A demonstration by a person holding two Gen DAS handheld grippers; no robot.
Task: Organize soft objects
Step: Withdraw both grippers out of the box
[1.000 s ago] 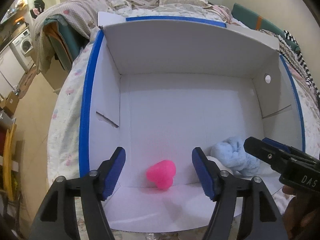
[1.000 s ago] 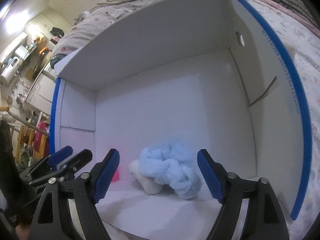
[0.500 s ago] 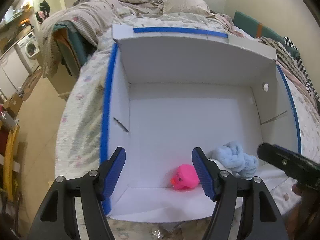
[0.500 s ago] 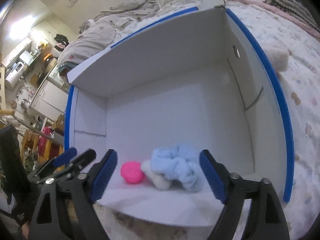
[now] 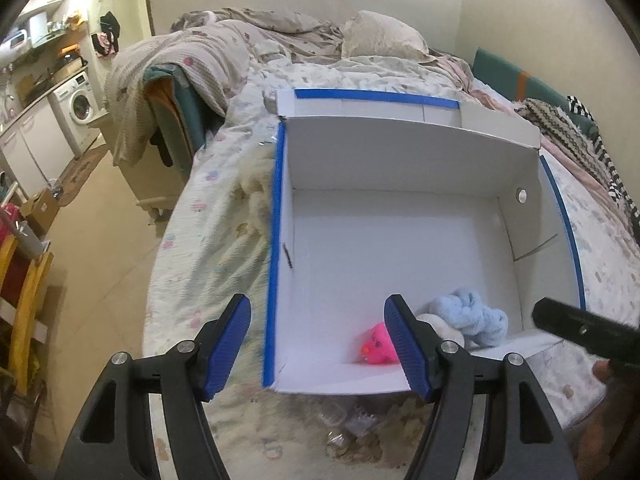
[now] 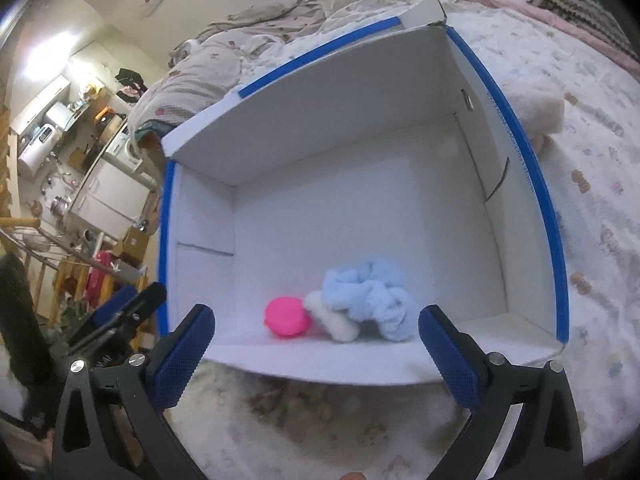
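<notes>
A white box with blue-taped rims (image 5: 276,240) (image 6: 548,240) sits open on a bed. Inside, near its front wall, lie a pink soft toy (image 5: 376,346) (image 6: 286,316), a white soft piece (image 6: 332,320) and a light blue fluffy cloth (image 5: 468,316) (image 6: 368,292), touching one another. My left gripper (image 5: 320,344) is open and empty, above the box's front left corner. My right gripper (image 6: 316,352) is open and empty, above the box's front wall. A cream fluffy toy (image 6: 536,108) lies on the bed beyond the box's right wall.
The box rests on a floral quilt (image 5: 208,216) with rumpled bedding and a pillow (image 5: 380,36) behind. A cream fluffy thing (image 5: 254,188) lies by the box's left wall. Small clutter (image 5: 352,420) lies on the bed before the box. Floor, washing machine (image 5: 80,104) and shelves are to the left.
Both grippers have pulled back and up from the box, open and empty throughout. The pink toy has rolled right, up against the white piece and blue cloth.
</notes>
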